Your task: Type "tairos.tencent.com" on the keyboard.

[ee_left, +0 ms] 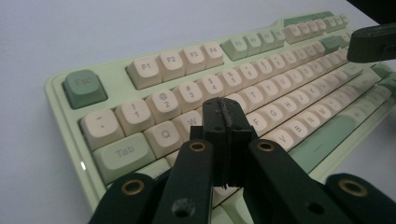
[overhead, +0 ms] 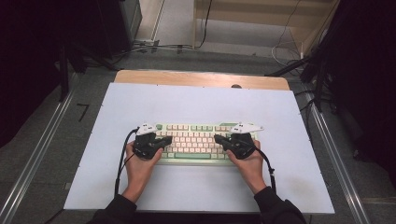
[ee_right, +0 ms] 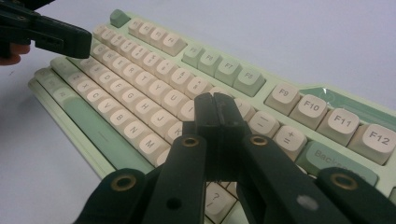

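A pale green keyboard (overhead: 194, 138) with cream and green keys lies across the middle of the white mat. My left gripper (overhead: 169, 139) is shut with nothing between its jaws, its tip over the left letter keys (ee_left: 223, 107) near W and E. My right gripper (overhead: 217, 138) is shut and empty too, its tip (ee_right: 217, 103) over the right letter keys below the number row. The two tips point toward each other over the keyboard (ee_left: 154, 65) (ee_right: 140, 88). Whether either tip touches a key I cannot tell. The right gripper (ee_left: 373, 44) shows at the far edge of the left gripper view, and the left gripper (ee_right: 60, 37) at the upper left of the right gripper view.
The white mat (overhead: 196, 102) covers a wooden table (overhead: 201, 78) whose back strip is bare. Metal rails (overhead: 37, 154) run along the floor on both sides. Cables (overhead: 154, 46) and dark stands lie beyond the table's far edge.
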Demonstrator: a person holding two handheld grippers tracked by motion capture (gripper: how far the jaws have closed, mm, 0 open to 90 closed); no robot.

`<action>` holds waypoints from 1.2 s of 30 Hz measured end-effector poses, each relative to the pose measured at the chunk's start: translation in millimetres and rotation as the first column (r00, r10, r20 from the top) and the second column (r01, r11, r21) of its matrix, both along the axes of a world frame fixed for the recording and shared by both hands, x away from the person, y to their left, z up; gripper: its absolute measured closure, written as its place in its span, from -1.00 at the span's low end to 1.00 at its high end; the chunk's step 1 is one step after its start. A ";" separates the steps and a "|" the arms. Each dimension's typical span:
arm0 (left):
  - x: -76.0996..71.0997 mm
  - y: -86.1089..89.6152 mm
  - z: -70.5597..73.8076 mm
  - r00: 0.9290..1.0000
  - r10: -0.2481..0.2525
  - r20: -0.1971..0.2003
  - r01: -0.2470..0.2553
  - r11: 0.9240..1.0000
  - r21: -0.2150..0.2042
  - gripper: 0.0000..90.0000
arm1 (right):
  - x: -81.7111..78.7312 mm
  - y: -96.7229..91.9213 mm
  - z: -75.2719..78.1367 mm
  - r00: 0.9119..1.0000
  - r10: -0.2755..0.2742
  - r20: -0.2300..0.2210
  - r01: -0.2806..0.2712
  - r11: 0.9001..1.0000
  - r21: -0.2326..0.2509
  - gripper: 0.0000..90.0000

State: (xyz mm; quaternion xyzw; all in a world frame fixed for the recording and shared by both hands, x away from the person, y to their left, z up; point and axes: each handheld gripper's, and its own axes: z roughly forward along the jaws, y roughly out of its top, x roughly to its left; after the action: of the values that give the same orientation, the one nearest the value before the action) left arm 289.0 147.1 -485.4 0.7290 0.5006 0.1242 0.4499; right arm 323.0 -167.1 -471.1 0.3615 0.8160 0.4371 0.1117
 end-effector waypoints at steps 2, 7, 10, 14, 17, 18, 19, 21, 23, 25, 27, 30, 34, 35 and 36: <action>-0.5 2.4 -0.2 1.000 0.004 -0.003 -0.004 1.000 -0.001 1.00 | 0.2 -0.2 0.0 1.000 0.000 0.001 0.000 1.000 0.000 0.96; -2.1 5.8 -1.1 1.000 0.014 -0.003 -0.014 1.000 0.009 1.00 | 0.0 -0.2 0.1 1.000 0.000 0.001 0.000 1.000 0.000 0.96; -2.7 6.3 -2.6 1.000 0.015 -0.006 -0.015 1.000 0.021 1.00 | 0.0 0.1 -0.2 1.000 0.000 -0.001 0.000 1.000 -0.001 0.96; -3.2 6.4 -3.6 1.000 0.015 -0.008 -0.015 0.999 0.030 1.00 | -0.1 0.1 0.0 1.000 -0.001 0.000 0.001 1.000 -0.001 0.96; -2.9 6.7 -4.7 1.000 0.020 -0.008 -0.020 0.999 0.040 1.00 | 0.1 0.0 -0.1 1.000 0.000 0.002 0.000 1.000 -0.001 0.96; -2.8 6.7 -5.0 1.000 0.022 -0.007 -0.022 0.999 0.040 1.00 | 0.0 0.0 -0.1 1.000 0.000 0.001 0.000 1.000 -0.001 0.96; -2.7 6.7 -5.1 1.000 0.022 -0.008 -0.022 0.999 0.042 1.00 | -0.1 0.1 -0.1 1.000 0.000 0.001 0.000 1.000 -0.001 0.96; -2.6 6.5 -5.2 1.000 0.023 -0.008 -0.022 0.999 0.042 1.00 | -0.1 0.2 -0.2 1.000 0.000 0.001 0.000 1.000 -0.002 0.96; -2.6 6.1 -5.4 1.000 0.022 -0.008 -0.021 0.999 0.044 1.00 | 0.1 0.2 -0.4 1.000 0.001 0.002 -0.001 1.000 -0.003 0.96; -2.6 5.5 -5.5 1.000 0.022 -0.008 -0.022 0.999 0.046 1.00 | 0.0 0.2 -0.3 1.000 0.000 0.001 0.000 1.000 -0.002 0.96; -2.6 5.2 -5.6 1.000 0.020 -0.008 -0.020 0.999 0.050 1.00 | -0.1 0.2 -0.2 1.000 0.000 0.001 0.000 1.000 -0.002 0.96; -2.5 4.7 -6.0 1.000 0.020 -0.009 -0.019 0.998 0.052 1.00 | -0.2 0.3 -0.2 1.000 0.000 0.001 0.000 1.000 -0.002 0.96; -2.3 3.8 -6.5 1.000 0.019 -0.008 -0.018 0.998 0.057 1.00 | -0.2 0.4 -0.2 1.000 0.000 0.001 0.000 1.000 -0.003 0.96; -2.3 3.5 -6.5 1.000 0.018 -0.009 -0.017 0.998 0.062 1.00 | -0.3 0.4 -0.2 1.000 -0.001 0.001 0.001 1.000 -0.003 0.96; -2.0 2.9 -6.7 1.000 0.016 -0.009 -0.015 0.997 0.071 1.00 | -0.3 0.3 -0.1 1.000 0.000 0.001 0.000 1.000 -0.003 0.96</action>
State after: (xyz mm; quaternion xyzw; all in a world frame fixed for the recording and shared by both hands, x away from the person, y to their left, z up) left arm 286.9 150.1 -492.1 0.7413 0.5038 0.1417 0.4203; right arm 322.7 -166.8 -471.2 0.3611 0.8165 0.4361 0.1129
